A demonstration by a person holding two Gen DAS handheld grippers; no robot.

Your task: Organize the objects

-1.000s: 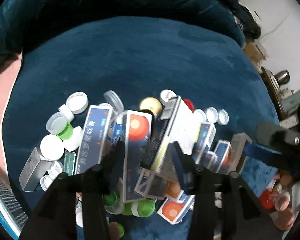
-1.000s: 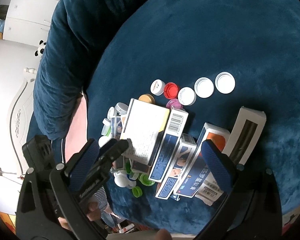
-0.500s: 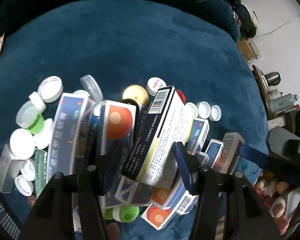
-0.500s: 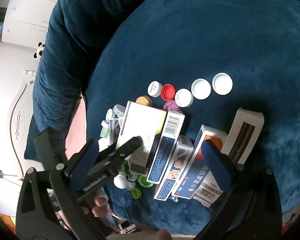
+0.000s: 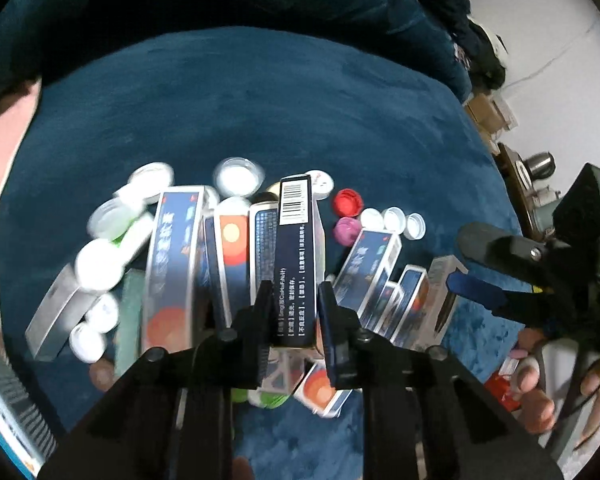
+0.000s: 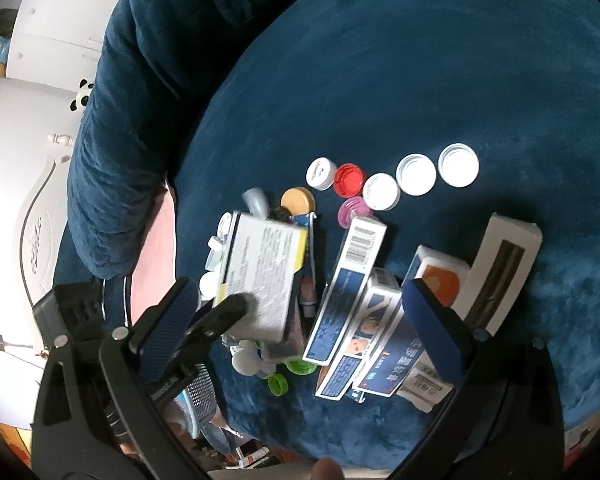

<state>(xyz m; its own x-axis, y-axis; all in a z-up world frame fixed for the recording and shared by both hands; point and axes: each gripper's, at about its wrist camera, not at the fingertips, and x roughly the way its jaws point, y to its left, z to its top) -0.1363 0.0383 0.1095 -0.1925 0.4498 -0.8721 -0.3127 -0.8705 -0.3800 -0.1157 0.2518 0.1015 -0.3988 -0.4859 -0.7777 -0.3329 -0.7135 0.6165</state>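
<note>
My left fingers are pinched shut on a white box, gripping its narrow dark side near the end closest to me. That side carries a barcode at its far end and lines of white print I cannot read; its broad white face, seen from my right hand's camera, is covered in small print with a yellow strip along one edge. The box stands on edge above the heap of other boxes.

My right fingers hang wide open with nothing between them, above a row of blue boxes; one shows a barcode, another large white characters too distorted to read.

Beyond my right fingertips a white cap with a small red mark, a red cap and three white caps lie in a line, with a pink cap just nearer. Past them the blue plush surface is bare to its rounded edge.
</note>
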